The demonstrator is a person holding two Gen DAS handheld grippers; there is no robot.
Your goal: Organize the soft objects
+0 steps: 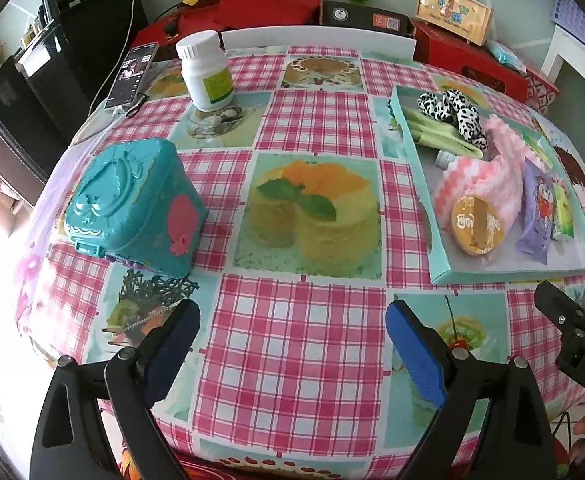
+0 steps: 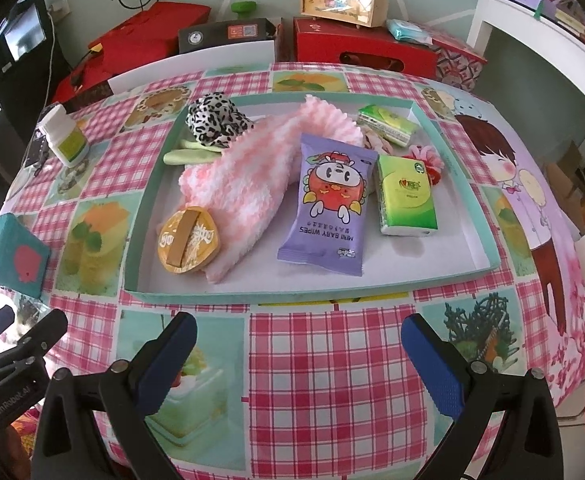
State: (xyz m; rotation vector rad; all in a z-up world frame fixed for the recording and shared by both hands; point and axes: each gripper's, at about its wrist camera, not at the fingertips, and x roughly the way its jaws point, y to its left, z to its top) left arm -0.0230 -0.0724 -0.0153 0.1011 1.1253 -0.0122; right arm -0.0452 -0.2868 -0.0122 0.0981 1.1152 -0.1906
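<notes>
Right wrist view: the right gripper (image 2: pixel 296 344) hangs wide apart, empty, before the tray's (image 2: pixel 252 290) near rim; pink towel (image 2: pixel 244 184) and wipes pack (image 2: pixel 328 200) lie inside. The left gripper (image 1: pixel 292 336) (likewise spread, empty) hovers over the tabletop's (image 1: pixel 292 380) near edge.

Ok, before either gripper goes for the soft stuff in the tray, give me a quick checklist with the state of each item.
1. Left gripper open with nothing between its fingers: ok.
2. Right gripper open with nothing between its fingers: ok.
3. Shallow teal cardboard tray flat on the checked tablecloth, directly ahead of the right gripper: ok.
4. Fluffy pink-and-white cloth free to lift: not ok, the round yellow disc lies on its near end and the purple baby wipes packet overlaps its edge.
5. Leopard-print fabric scrunchie reachable at the tray's far corner: ok.
6. Intended destination for the soft items: cannot tell.
</notes>
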